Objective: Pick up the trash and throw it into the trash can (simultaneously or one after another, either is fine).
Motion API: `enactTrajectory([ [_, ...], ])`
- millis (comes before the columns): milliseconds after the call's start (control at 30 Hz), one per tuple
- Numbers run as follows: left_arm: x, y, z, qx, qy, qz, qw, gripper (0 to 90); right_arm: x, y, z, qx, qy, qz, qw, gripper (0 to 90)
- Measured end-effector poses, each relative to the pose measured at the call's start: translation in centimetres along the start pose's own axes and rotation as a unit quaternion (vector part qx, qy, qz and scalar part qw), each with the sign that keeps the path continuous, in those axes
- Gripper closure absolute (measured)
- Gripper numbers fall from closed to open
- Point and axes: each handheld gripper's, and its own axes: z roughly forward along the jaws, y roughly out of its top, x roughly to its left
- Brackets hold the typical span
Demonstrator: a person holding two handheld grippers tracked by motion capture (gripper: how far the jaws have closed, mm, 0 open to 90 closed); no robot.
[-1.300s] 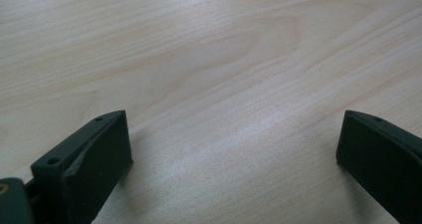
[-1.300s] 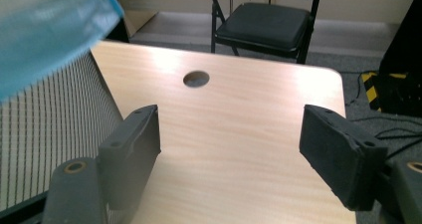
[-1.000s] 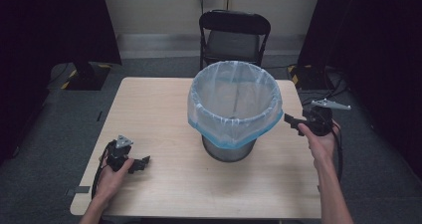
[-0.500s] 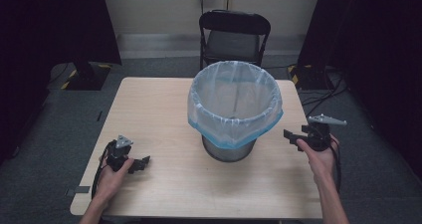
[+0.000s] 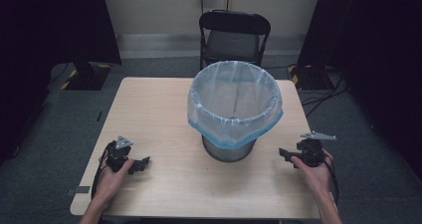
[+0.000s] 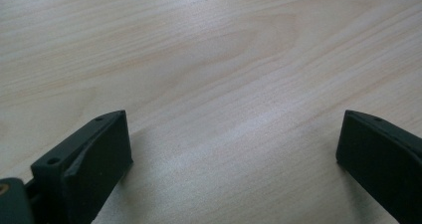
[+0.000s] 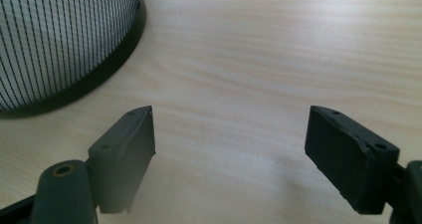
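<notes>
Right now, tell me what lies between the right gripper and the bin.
Nothing: bare table separates the right gripper from the bin in the high view. The right gripper view shows plain wood ahead of its open fingers.

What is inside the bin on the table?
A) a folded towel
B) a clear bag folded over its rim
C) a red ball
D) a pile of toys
B: the bin is lined with a thin bag whose edge hangs over the rim, and nothing else shows inside it.
</notes>
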Motion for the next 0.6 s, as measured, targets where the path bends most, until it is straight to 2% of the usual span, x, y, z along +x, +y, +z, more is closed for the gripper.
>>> enactTrajectory([
  [200, 0.0, -0.1, -0.1, 0.001, -0.002, 0.002, 1.0, 0.3, 0.6, -0.9, 0.8, 0.019, -0.003, -0.005, 0.9998, 17.3],
  [300, 0.0, 0.0, 0.0, 0.0, -0.003, 0.0, 1.0, 0.1, 0.7, -1.3, 1.2, 0.026, 0.007, 0.0, 0.9997, 16.8],
  [367, 0.0, 0.0, 0.0, 0.0, -0.004, 0.0, 1.0, 0.0, 1.1, -1.5, 1.6, 0.037, -0.003, -0.005, 0.9993, 16.3],
  [500, 0.0, 0.0, 0.0, 0.0, -0.005, 0.001, 1.0, 0.0, 1.3, -1.6, 1.9, 0.028, -0.02, -0.009, 0.9994, 16.2],
  [600, 0.0, 0.0, 0.0, 0.0, -0.005, 0.001, 1.0, 0.0, 1.9, -2.1, 2.1, 0.015, -0.049, -0.025, 0.9984, 16.0],
])
